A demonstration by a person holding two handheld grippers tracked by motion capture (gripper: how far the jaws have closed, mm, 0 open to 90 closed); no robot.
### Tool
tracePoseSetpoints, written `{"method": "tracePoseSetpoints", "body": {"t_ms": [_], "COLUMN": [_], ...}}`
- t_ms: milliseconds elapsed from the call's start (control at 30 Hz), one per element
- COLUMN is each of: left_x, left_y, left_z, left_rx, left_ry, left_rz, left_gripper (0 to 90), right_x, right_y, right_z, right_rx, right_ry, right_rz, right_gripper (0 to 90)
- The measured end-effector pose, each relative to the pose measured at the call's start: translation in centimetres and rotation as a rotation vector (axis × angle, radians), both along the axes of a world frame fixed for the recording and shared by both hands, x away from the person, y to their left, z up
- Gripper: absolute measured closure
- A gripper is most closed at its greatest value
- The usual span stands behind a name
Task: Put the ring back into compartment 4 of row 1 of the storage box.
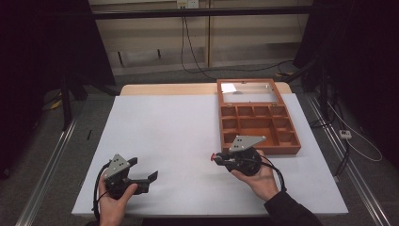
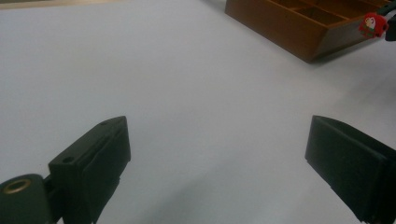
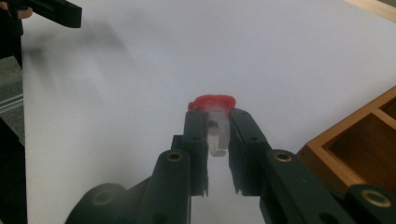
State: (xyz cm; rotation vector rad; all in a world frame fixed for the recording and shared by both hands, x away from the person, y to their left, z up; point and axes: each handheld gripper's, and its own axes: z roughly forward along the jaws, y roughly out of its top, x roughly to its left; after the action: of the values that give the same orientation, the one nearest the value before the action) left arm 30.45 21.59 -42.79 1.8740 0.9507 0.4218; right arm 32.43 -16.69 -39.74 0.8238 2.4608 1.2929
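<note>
My right gripper (image 1: 218,158) hangs just above the white table (image 1: 160,132), left of the wooden box's near corner, shut on a small red-headed clip with a clear plastic body (image 3: 212,116). The clip's red head (image 1: 213,157) pokes out beyond the jaw tips, and it also shows far off in the left gripper view as a red clip (image 2: 372,24). My left gripper (image 1: 143,172) rests at the table's near left in a hand, its jaws wide open with nothing between them (image 2: 217,154). The open wooden box (image 1: 258,123) has several empty compartments.
The box's glazed lid (image 1: 248,92) lies folded back toward the table's far edge. Bare white tabletop stretches between the two grippers. Cables (image 1: 193,52) run across the floor beyond the table. A metal rail (image 1: 350,174) borders the right side.
</note>
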Motion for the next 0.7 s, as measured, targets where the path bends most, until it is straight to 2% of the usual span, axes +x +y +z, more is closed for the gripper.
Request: {"method": "tracePoseSetpoints", "body": {"t_ms": [300,700], "left_x": [0.0,0.0], "left_y": [0.0,0.0], "left_z": [0.0,0.0], "left_rx": [-0.010,-0.002], "left_ry": [0.001,0.001], "left_rz": [0.005,0.002], "left_gripper": [6.7,6.7], "right_x": [0.1,0.4], "right_y": [-1.2,-2.9], "right_z": [0.7,2.0], "right_rx": [0.012,0.026], "right_ry": [-0.021,-0.053], "right_rz": [-0.028,-0.072], "right_gripper": [77.9,77.9]}}
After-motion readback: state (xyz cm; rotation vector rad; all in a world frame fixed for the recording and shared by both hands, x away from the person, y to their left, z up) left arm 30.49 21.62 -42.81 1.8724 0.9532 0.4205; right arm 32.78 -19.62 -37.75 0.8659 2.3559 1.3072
